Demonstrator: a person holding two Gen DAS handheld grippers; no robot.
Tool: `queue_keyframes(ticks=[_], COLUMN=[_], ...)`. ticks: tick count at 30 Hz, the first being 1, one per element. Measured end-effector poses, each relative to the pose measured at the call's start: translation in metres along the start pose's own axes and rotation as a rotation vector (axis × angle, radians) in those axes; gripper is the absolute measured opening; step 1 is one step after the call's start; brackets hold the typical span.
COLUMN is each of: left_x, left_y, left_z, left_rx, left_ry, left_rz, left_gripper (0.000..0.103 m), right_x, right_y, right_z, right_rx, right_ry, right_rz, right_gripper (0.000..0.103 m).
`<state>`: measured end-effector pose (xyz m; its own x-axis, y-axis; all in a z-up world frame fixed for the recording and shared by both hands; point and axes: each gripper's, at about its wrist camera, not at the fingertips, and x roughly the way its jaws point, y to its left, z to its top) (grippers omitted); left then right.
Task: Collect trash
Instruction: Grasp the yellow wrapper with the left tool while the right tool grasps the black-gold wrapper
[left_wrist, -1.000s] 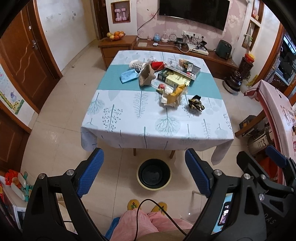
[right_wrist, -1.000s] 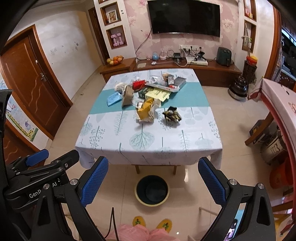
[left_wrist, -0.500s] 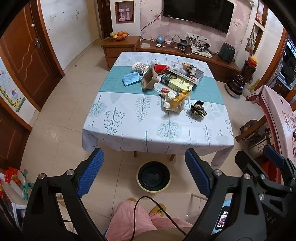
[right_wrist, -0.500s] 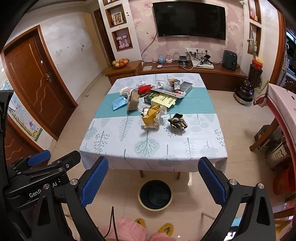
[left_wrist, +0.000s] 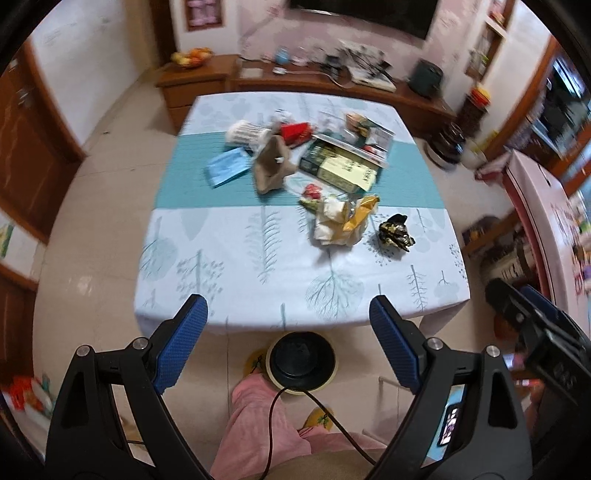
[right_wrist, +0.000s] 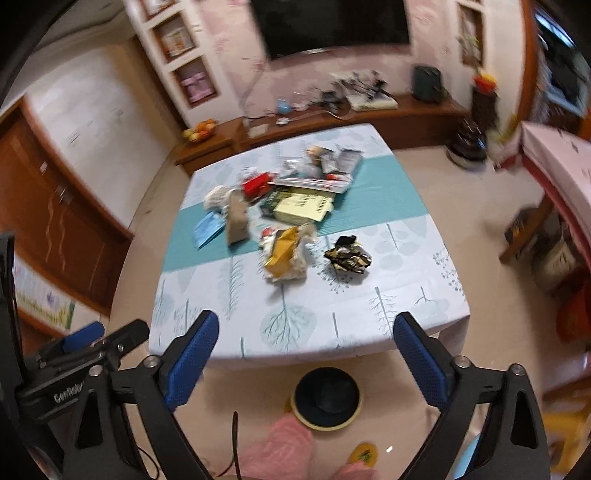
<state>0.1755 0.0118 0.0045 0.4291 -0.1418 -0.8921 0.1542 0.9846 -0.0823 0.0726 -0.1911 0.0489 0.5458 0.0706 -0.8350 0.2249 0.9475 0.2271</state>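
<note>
Hovering short of the worktop (left_wrist: 236, 295), both grippers held nothing: left gripper (left_wrist: 288, 321) released, right gripper (right_wrist: 306, 332) wide but closing on air. Crumpled trash (right_wrist: 286, 254) lay mid-worktop, bin (left_wrist: 303, 363) on the floor. Closing early risked knocking wrappers away.

Two wrist views, angled down, side by side, sharing the table (left_wrist: 258, 258) from its near edge.

Both grippers are black plastic frames with silver screws and textured blue pads (left_wrist: 181, 343). At 6 o'clock: pink trousers (left_wrist: 258, 428), yellow slippers (left_wrist: 317, 417), a thin dark cable (left_wrist: 273, 417). White lettering marks the left gripper (right_wrist: 70, 391).
</note>
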Motion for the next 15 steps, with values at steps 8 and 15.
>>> queue_keyframes(ticks=[8,15], left_x=[0.091,0.167], left_y=[-0.037,-0.064], left_z=[0.064,0.080], left_rx=[0.158,0.210], left_ry=[0.118,0.210], left_rz=[-0.156,-0.237], left_gripper=[0.087,0.064], right_x=[0.087,0.144], right_y=[-0.027,-0.050], right_z=[0.036,0.041], right_rx=[0.105,0.097], right_ry=[0.060,0.102], right_rz=[-0.107,-0.142], right_gripper=[0.082,0.081])
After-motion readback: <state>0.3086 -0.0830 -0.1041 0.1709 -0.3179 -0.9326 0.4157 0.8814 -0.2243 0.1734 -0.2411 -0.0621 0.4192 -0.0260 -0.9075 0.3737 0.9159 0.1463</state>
